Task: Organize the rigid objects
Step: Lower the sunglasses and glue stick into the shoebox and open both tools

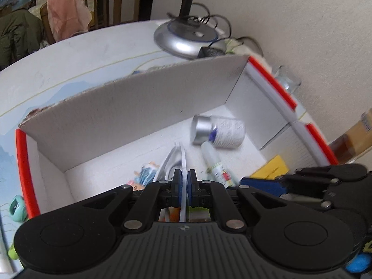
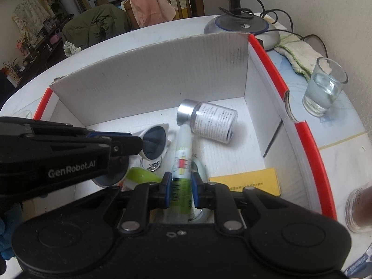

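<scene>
Where "GenRobot.AI" marks left gripper (image 2: 137,143), jaws clamp sunglasses (image 2: 154,144); right gripper (image 2: 181,187) pinches tube (image 2: 182,160).

white sunglasses (image 2: 155,142), glue tube (image 2: 182,162), box (image 2: 148,69)

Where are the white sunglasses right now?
Inside the box, left of the glue tube in the right wrist view, clamped by the left gripper.

One cardboard box (image 2: 151,74) holds one jar (image 2: 209,122), one tube (image 2: 182,160), one pair of sunglasses (image 2: 154,143) and one yellow card (image 2: 246,182). One glass (image 2: 324,88) stands at its right.
</scene>
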{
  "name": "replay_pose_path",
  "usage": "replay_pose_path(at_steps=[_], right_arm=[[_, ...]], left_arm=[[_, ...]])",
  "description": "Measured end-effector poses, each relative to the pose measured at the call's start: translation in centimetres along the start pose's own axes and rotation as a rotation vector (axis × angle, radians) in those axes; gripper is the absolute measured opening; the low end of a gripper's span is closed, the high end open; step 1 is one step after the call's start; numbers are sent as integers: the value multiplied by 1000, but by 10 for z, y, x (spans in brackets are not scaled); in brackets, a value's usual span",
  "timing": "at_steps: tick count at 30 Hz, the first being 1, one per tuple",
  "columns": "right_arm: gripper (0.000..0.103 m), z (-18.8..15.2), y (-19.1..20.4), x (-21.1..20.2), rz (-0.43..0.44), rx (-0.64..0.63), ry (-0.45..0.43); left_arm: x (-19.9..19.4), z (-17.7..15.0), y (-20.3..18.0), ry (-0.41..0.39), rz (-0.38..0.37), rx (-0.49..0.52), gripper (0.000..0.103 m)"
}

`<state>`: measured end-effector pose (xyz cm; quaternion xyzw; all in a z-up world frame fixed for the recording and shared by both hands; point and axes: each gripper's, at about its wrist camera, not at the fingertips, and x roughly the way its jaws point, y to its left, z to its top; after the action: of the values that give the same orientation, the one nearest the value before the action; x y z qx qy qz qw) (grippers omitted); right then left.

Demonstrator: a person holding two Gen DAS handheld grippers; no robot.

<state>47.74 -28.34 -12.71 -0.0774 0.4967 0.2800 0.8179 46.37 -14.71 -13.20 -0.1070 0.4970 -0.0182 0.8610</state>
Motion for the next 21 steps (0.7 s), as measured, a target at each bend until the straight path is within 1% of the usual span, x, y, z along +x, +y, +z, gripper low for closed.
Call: replay_pose_path(at_steps=[3, 7, 11, 14, 17, 18, 21], right_arm=[[18, -1, 0, -2, 3, 7, 0], [23, -2, -3, -3, 7, 19, 3], [27, -4, -3, -10, 19, 26, -12], [31, -5, -3, -17, 25, 30, -24], [41, -5, -2, -24, 35, 34, -35], [41, -6, -1, -27, 49, 35, -37], [42, -7, 4, -36, 48, 17, -52]], left_arm=[[1, -4, 4, 13, 5, -10, 4], [0, -6, 6, 25, 4, -14, 5], [-4, -8, 8, 19, -3, -26, 5], [-11, -9, 8, 4, -8, -29, 5], [-21, -10, 6, -22, -9, -17, 5], [-24, -11, 5, -32, -8, -13, 5], [-34, -12, 4, -56, -21, -6, 5]])
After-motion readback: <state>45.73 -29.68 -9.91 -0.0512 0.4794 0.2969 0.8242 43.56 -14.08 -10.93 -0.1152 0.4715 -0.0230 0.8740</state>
